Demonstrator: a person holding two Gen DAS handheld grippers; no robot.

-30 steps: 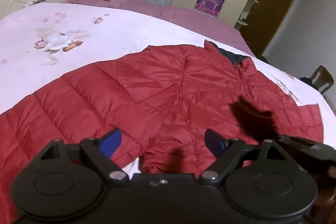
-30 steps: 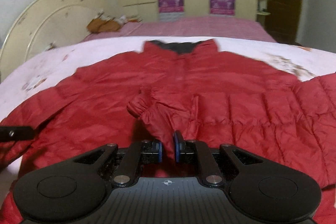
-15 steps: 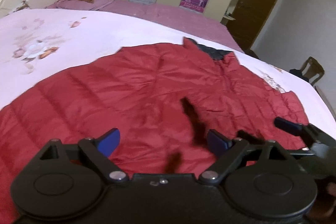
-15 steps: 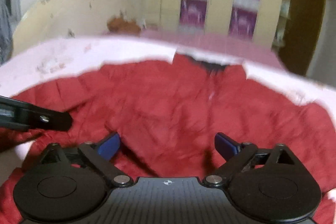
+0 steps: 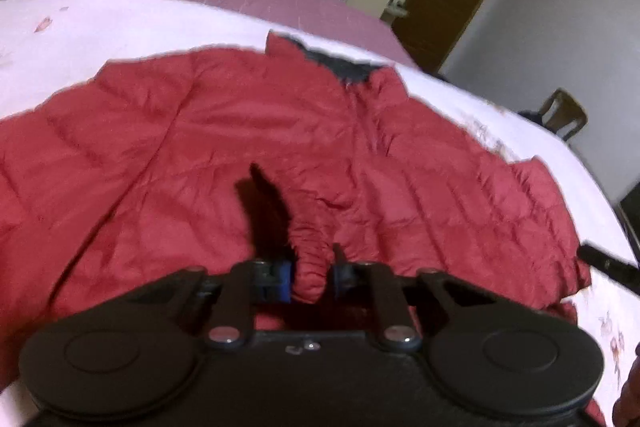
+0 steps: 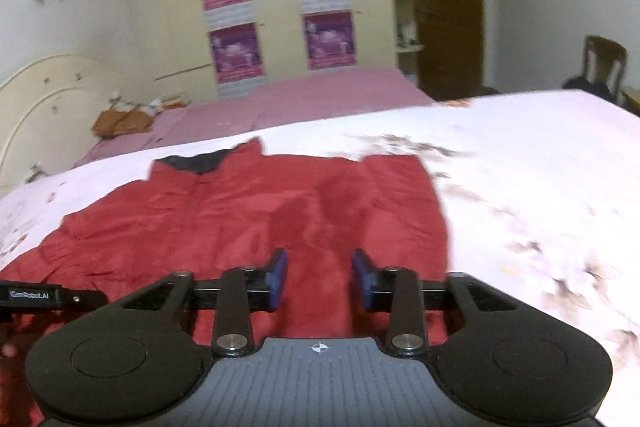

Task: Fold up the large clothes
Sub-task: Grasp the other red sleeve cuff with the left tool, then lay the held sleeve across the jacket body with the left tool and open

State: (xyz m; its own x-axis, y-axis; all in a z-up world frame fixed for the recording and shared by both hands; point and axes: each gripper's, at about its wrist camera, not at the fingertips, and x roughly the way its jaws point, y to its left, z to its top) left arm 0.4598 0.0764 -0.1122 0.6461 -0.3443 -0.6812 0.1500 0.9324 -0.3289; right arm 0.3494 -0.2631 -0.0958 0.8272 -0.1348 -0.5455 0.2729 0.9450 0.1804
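Note:
A red quilted jacket (image 5: 240,131) with a dark collar (image 5: 340,67) lies spread on the bed, front side up. Its gathered sleeve cuff (image 5: 312,259) rests on the chest, and my left gripper (image 5: 310,273) is closing on it, blue pads pressing both sides. In the right wrist view the jacket (image 6: 200,219) runs to a straight right edge. My right gripper (image 6: 320,279) hovers low over that right part; its jaws are closing, still apart, with flat red cloth showing between them. One left finger (image 6: 40,295) shows at the left edge there.
The bed sheet (image 6: 540,167) is pale pink with flower prints and stretches wide to the right of the jacket. Beyond lie a pink bed (image 6: 320,99), a wardrobe with purple posters (image 6: 276,7), a brown door (image 6: 444,7) and a wooden chair (image 6: 604,63).
My right gripper let go of the cuff, opened wide, swung right and narrowed again. My left gripper moved in from the left, open, and shut on the cuff.

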